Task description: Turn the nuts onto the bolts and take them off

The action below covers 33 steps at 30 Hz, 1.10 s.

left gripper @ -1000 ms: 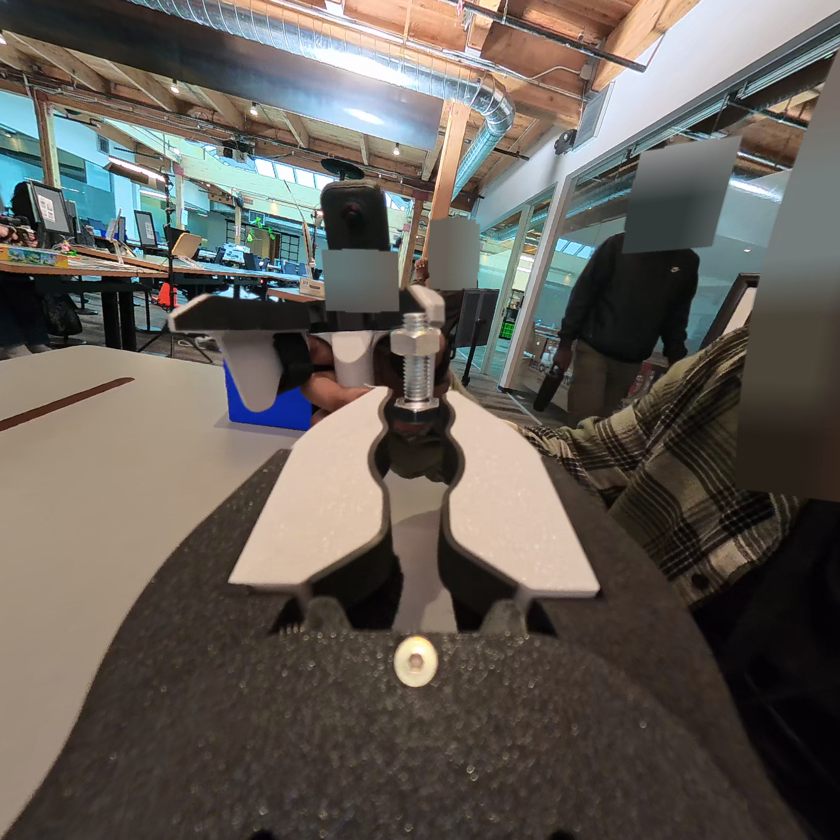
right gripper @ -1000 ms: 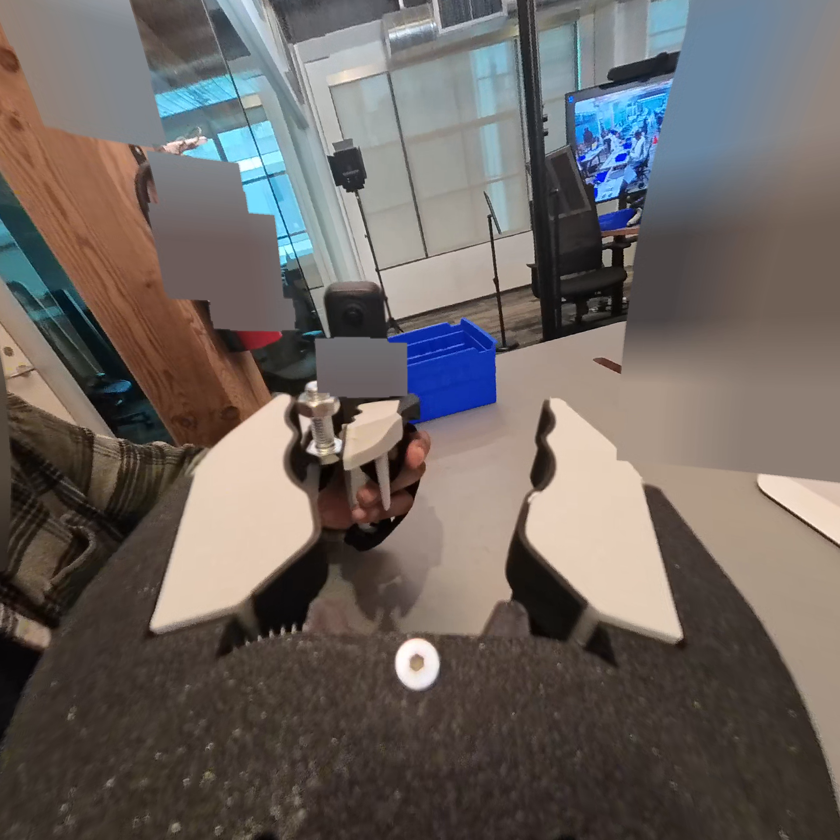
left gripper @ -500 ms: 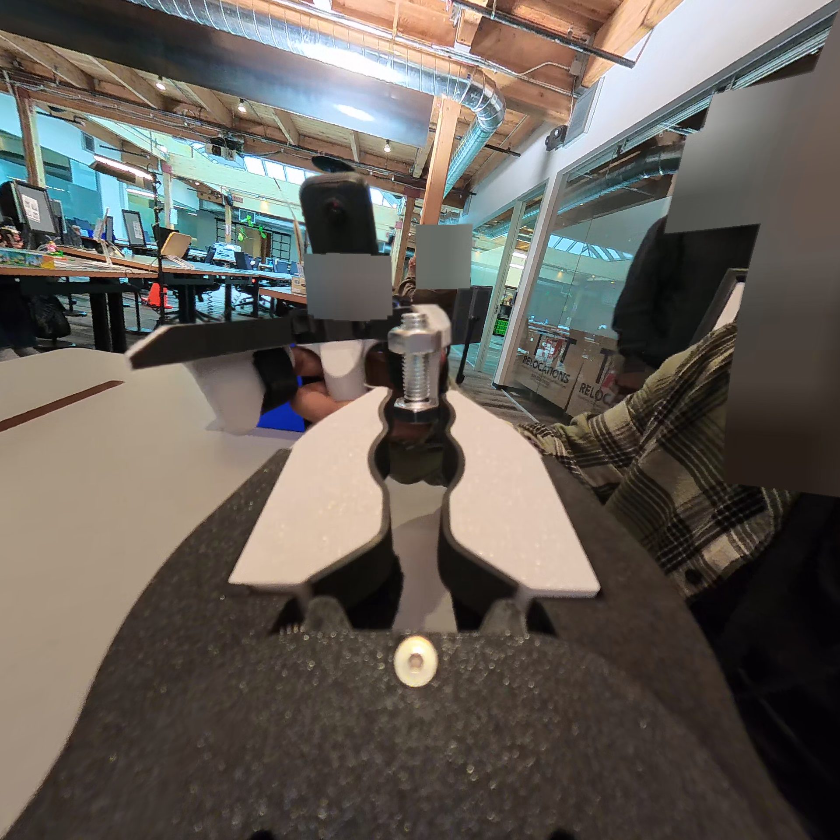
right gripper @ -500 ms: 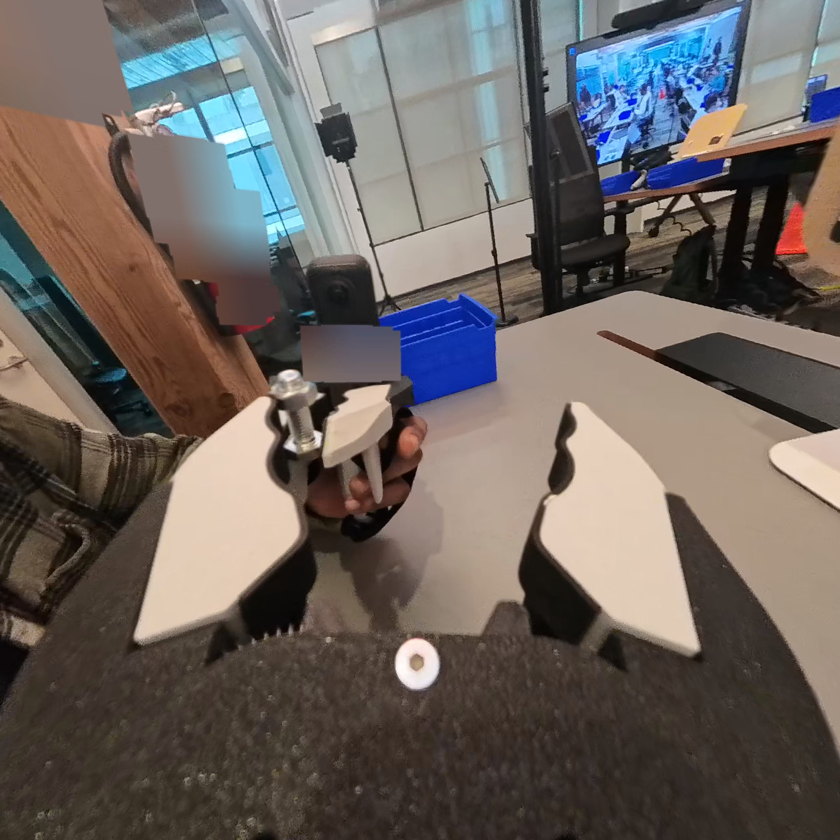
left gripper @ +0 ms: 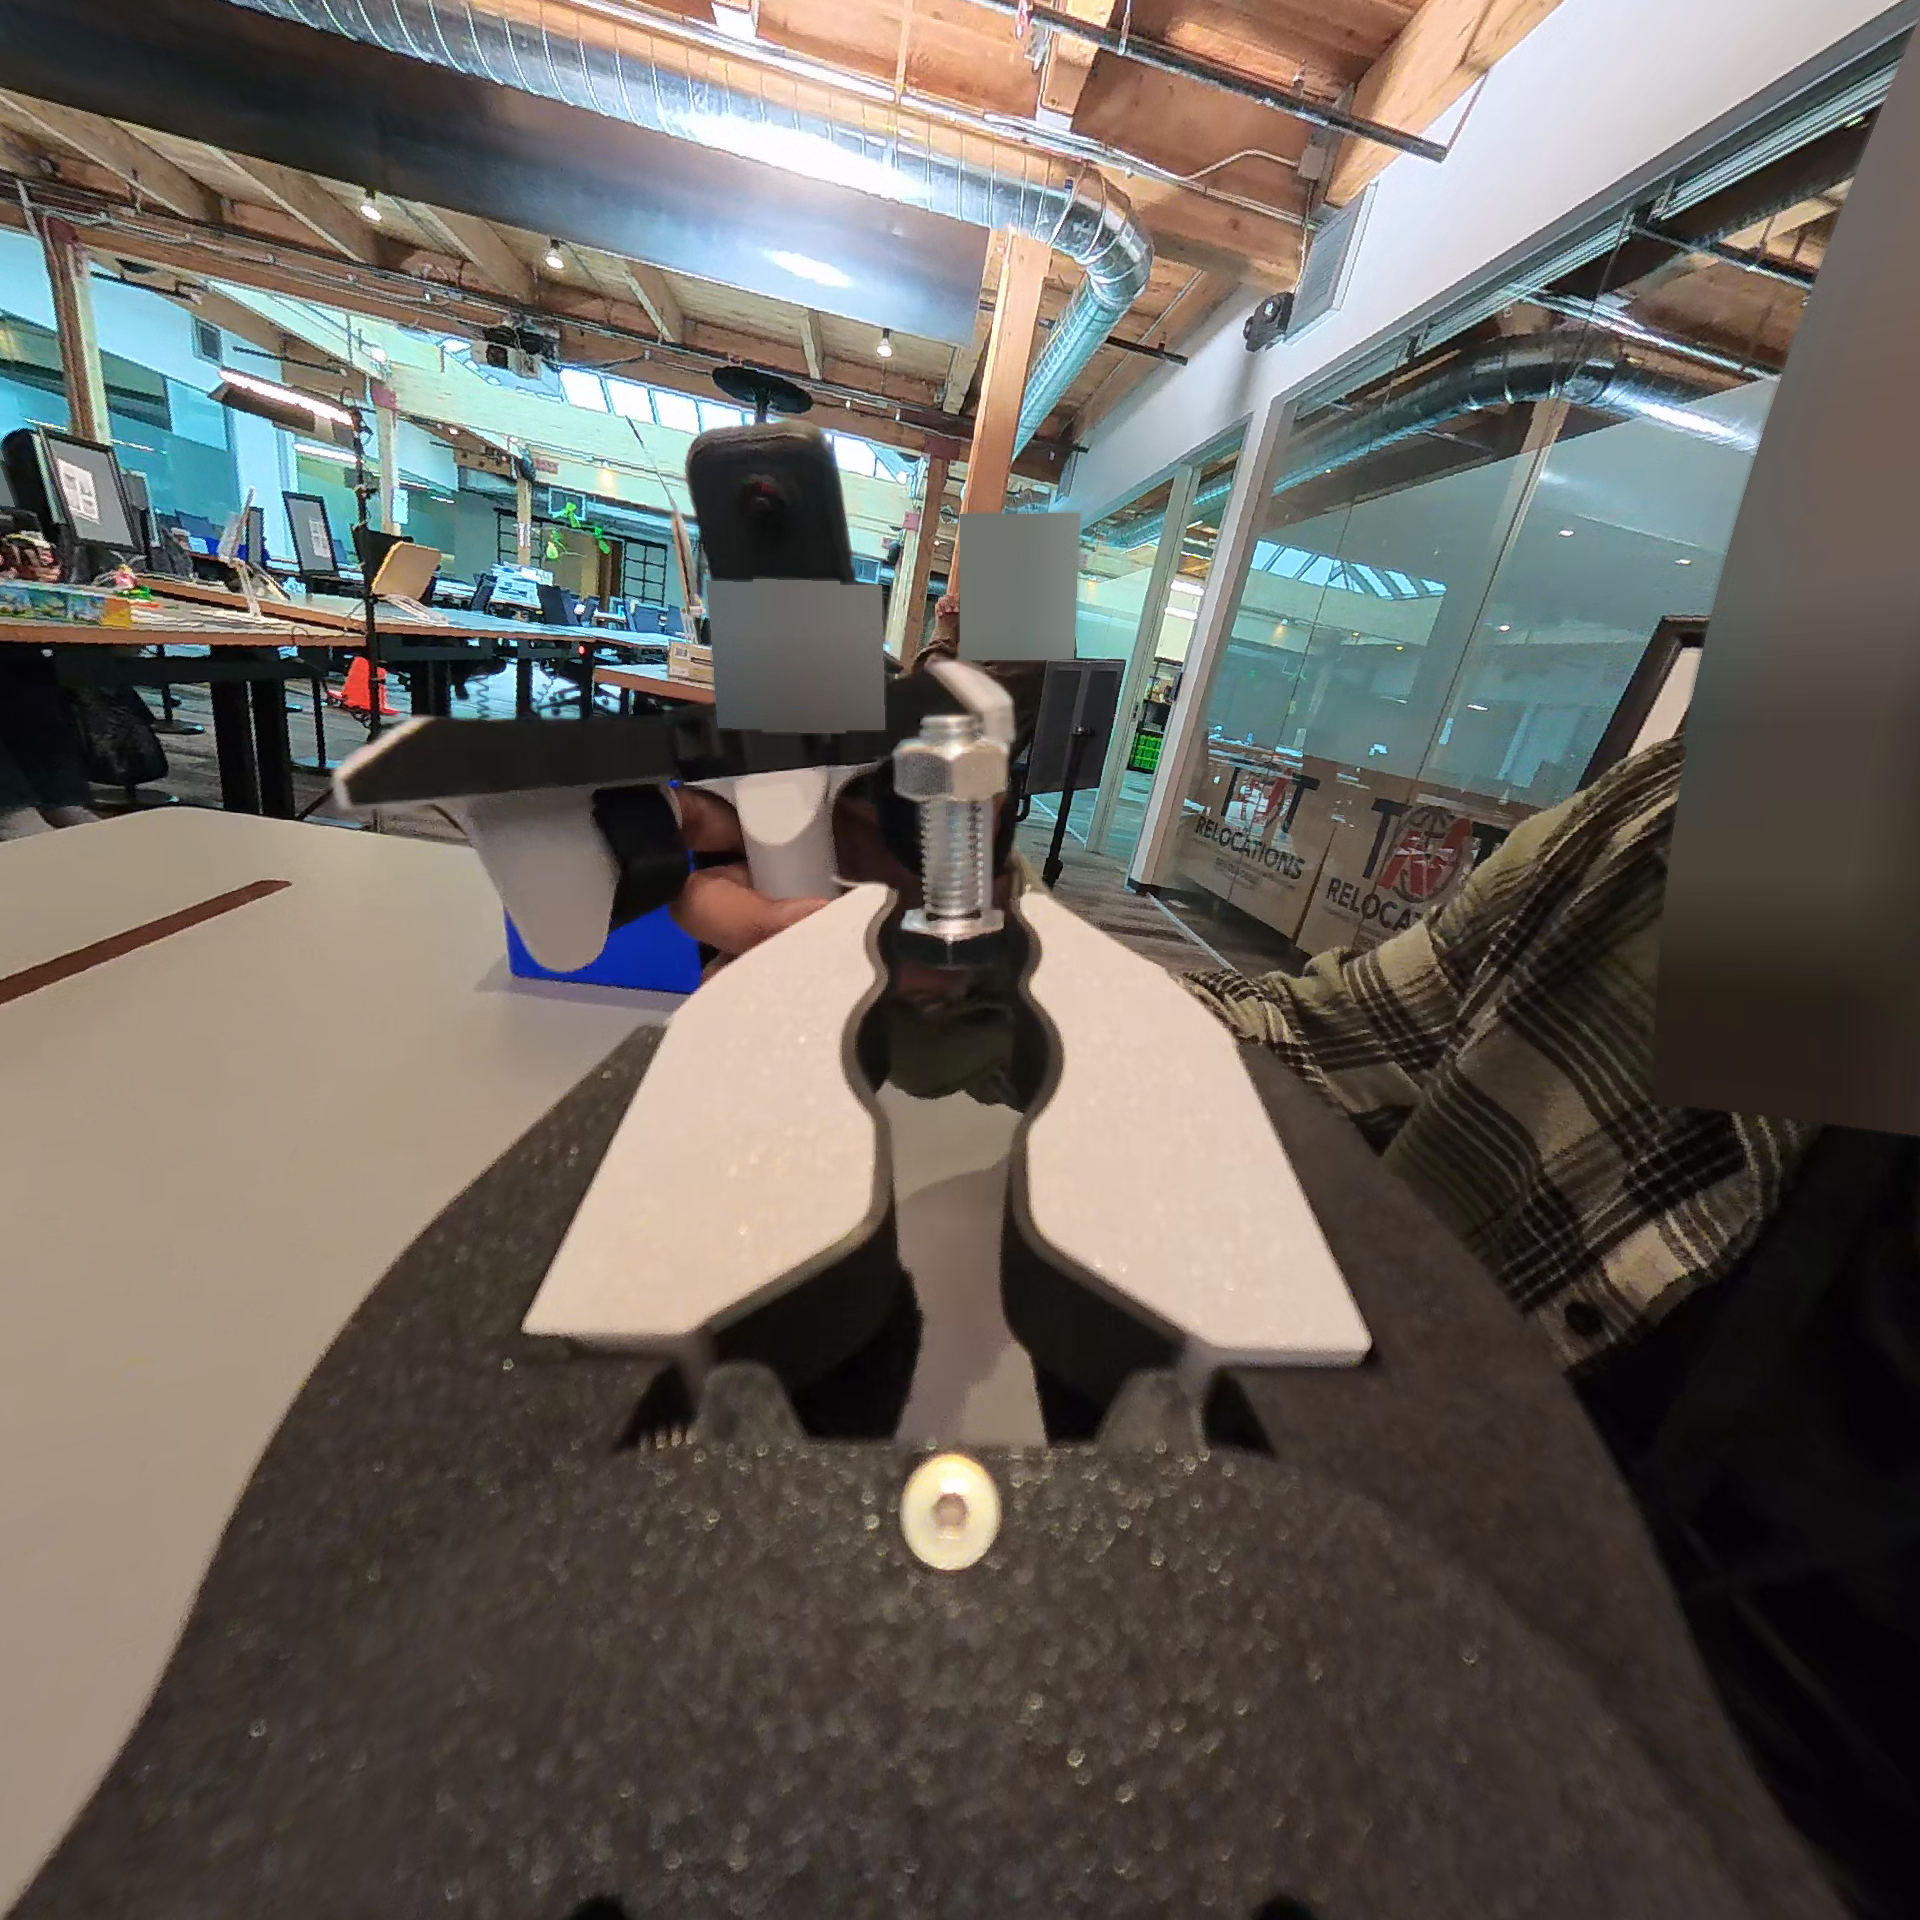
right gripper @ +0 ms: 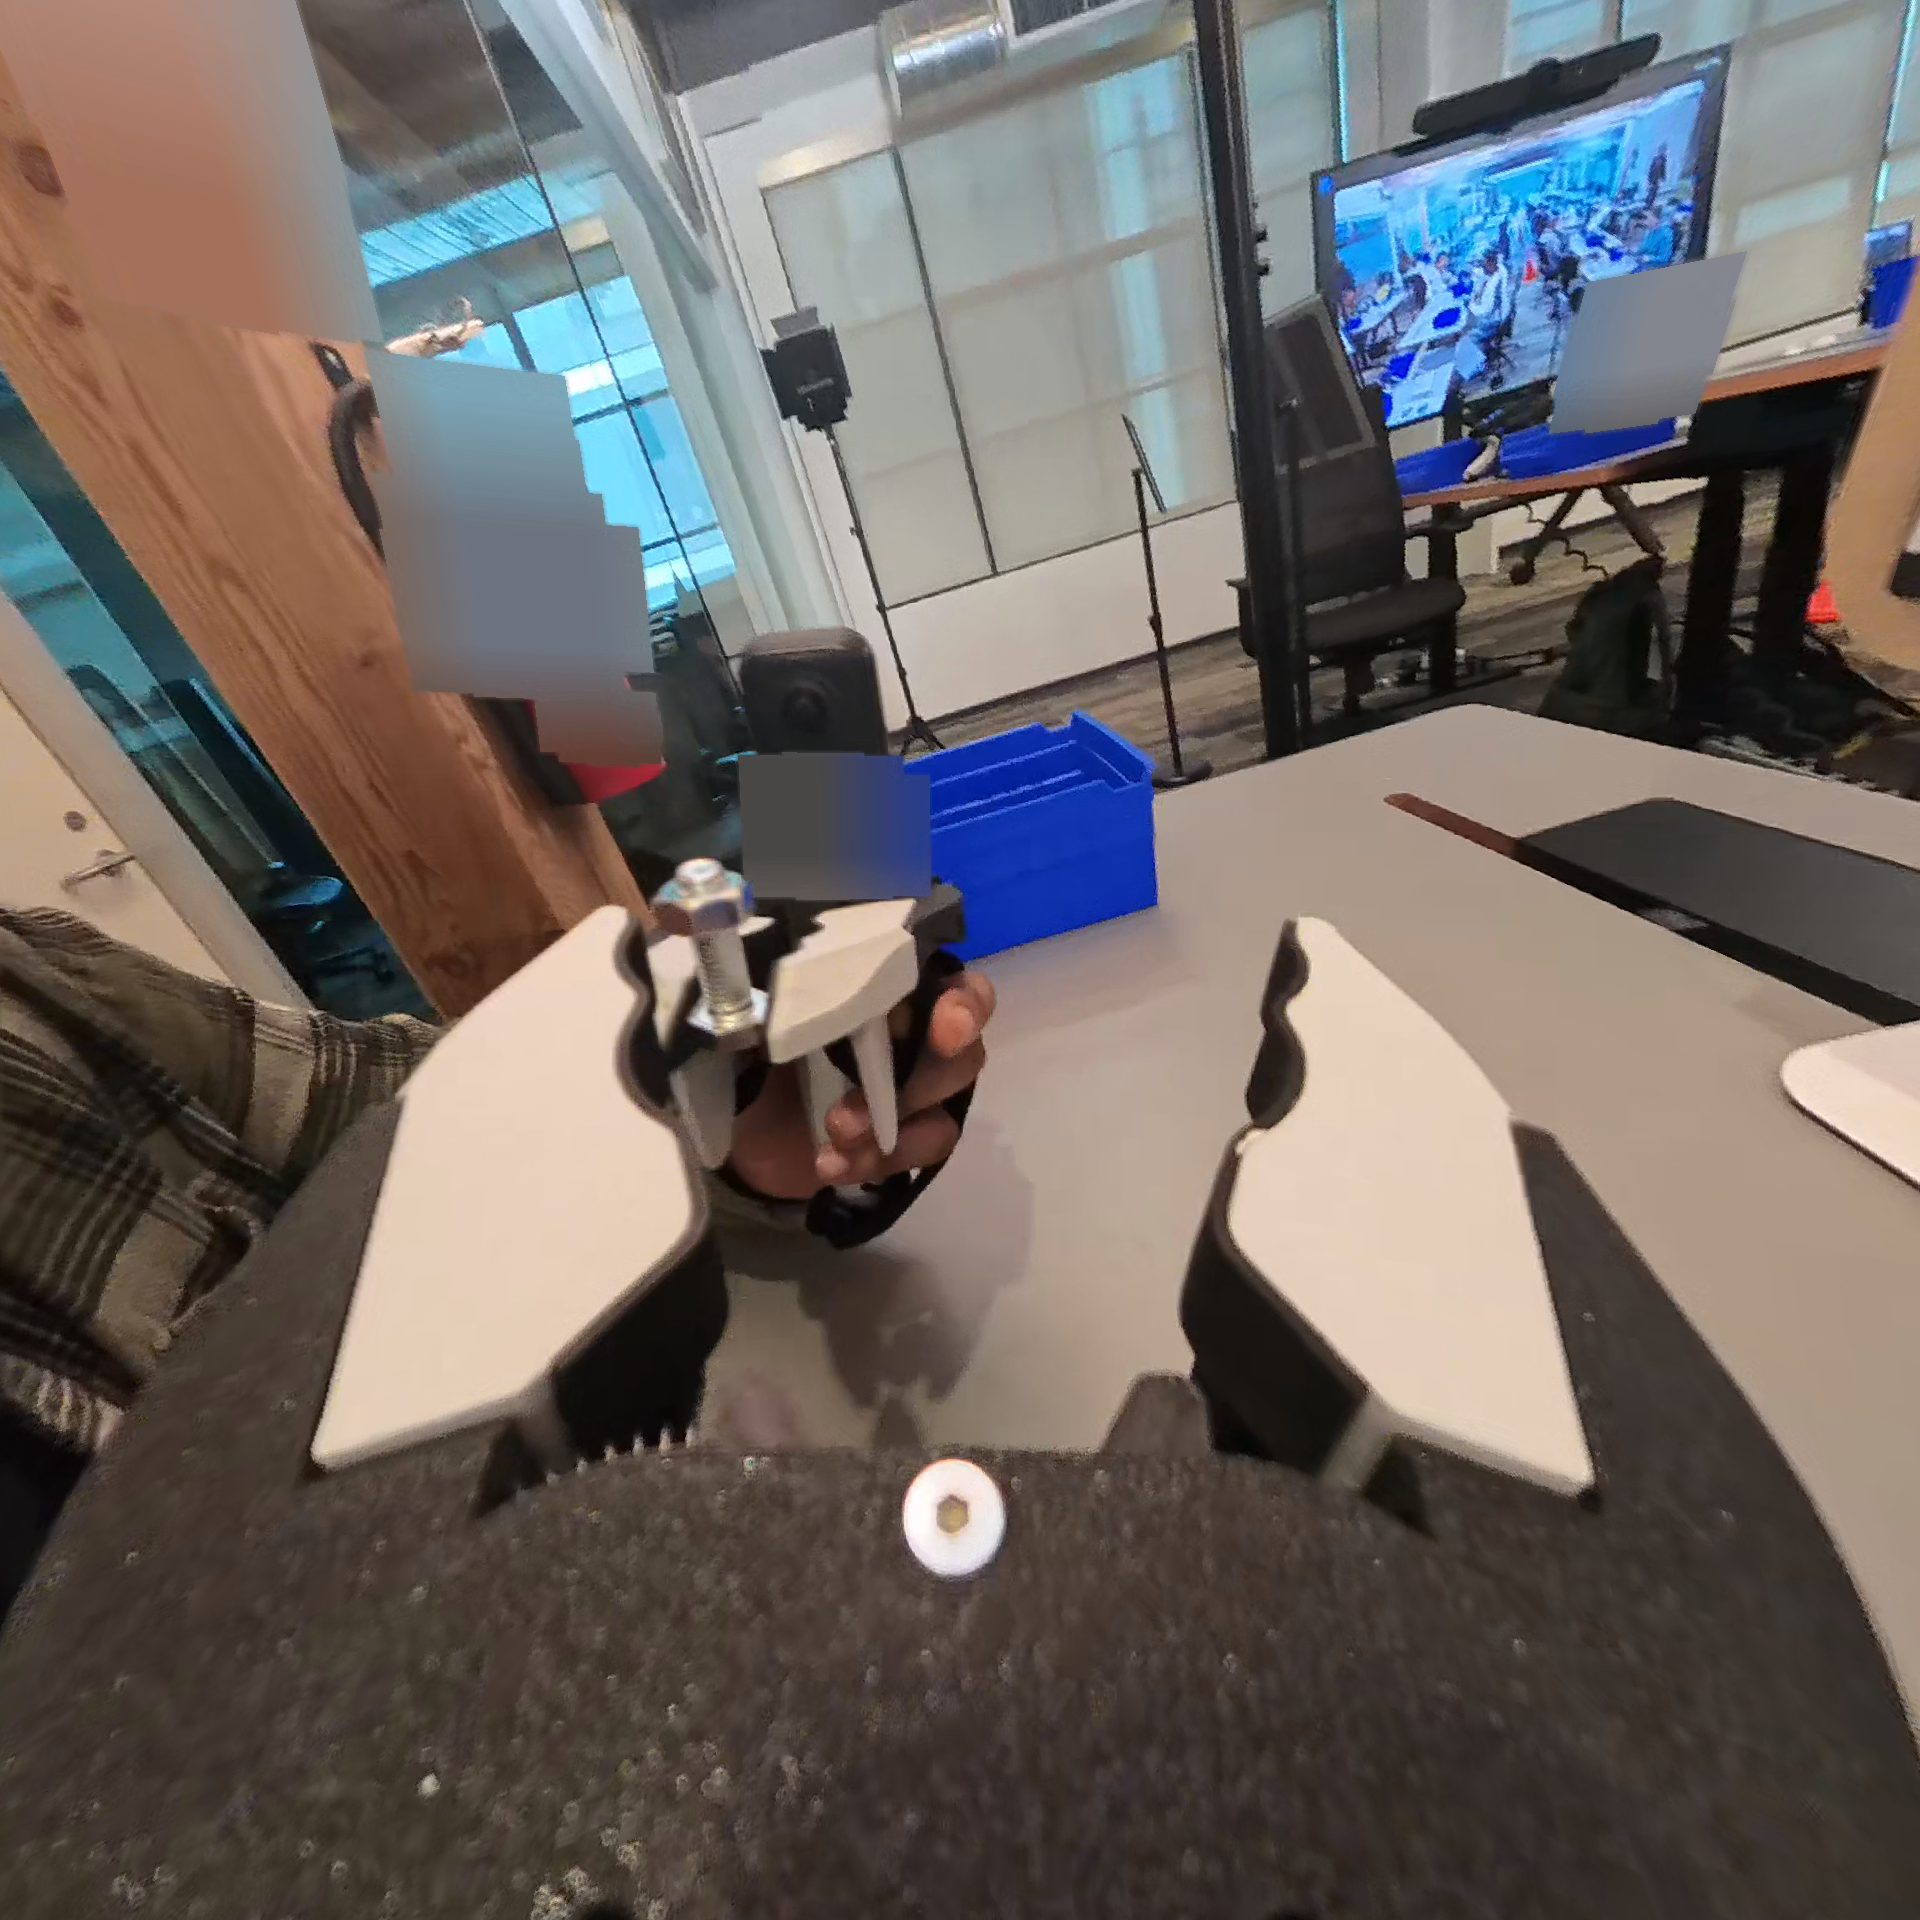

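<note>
Left wrist view: mounted behind own white fingers, low over the grey table (left gripper: 208, 1091), facing the open office; close on the upright silver threaded bolt (left gripper: 951, 831). Right wrist view: same mounting, facing glass walls. Shared: bolt (right gripper: 717, 961), blue plastic bin (right gripper: 1039, 831), table (right gripper: 1195, 1018), each opposite gripper.

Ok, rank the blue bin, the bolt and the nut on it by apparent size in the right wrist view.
1. blue bin, largest though farthest away.
2. bolt, upright in the left gripper.
3. nut at the bolt's top, smallest.
</note>
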### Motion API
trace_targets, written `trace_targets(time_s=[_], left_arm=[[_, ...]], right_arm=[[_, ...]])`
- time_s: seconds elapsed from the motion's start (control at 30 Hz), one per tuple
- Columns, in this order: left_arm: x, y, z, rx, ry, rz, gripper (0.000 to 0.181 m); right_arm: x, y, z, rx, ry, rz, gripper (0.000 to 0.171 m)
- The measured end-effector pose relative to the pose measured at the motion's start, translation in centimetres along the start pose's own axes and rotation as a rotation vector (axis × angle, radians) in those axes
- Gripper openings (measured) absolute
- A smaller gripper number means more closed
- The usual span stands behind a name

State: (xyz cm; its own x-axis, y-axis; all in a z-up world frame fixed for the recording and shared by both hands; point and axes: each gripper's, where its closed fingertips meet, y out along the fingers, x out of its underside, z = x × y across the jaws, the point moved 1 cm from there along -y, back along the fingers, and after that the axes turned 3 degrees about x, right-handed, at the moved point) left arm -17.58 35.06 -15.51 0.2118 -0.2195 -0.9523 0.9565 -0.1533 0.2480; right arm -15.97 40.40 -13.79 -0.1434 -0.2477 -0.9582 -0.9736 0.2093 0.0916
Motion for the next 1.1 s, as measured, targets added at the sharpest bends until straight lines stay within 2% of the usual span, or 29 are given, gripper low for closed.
trace_targets(time_s=[0.13,0.27,0.47,0.67,0.83,0.97,1.1], left_arm=[[0.2,0.1,0.0,0.005,-0.004,-0.005,0.018],[0.1,0.1,0.1,0.002,0.002,-0.008,0.018],[0.2,0.1,0.0,0.002,-0.002,-0.010,0.018],[0.2,0.2,0.2,0.004,0.007,-0.013,0.018],[0.3,0.2,0.1,0.005,0.006,-0.018,0.018],[0.3,0.3,0.2,0.005,0.011,-0.020,0.018],[0.2,0.2,0.2,0.004,0.013,-0.018,0.018]], right_arm=[[0.7,1.2,-0.9,-0.023,-0.018,-0.036,0.110],[0.6,0.1,0.7,0.033,0.004,-0.031,0.109],[0.6,1.1,-1.1,-0.030,-0.025,-0.040,0.109],[0.5,0.2,0.4,0.039,-0.022,-0.041,0.109],[0.3,1.0,-1.1,-0.018,-0.036,-0.036,0.110],[0.3,0.2,0.2,0.031,-0.023,-0.043,0.109],[-0.2,0.3,-0.6,-0.010,-0.019,-0.019,0.110]])
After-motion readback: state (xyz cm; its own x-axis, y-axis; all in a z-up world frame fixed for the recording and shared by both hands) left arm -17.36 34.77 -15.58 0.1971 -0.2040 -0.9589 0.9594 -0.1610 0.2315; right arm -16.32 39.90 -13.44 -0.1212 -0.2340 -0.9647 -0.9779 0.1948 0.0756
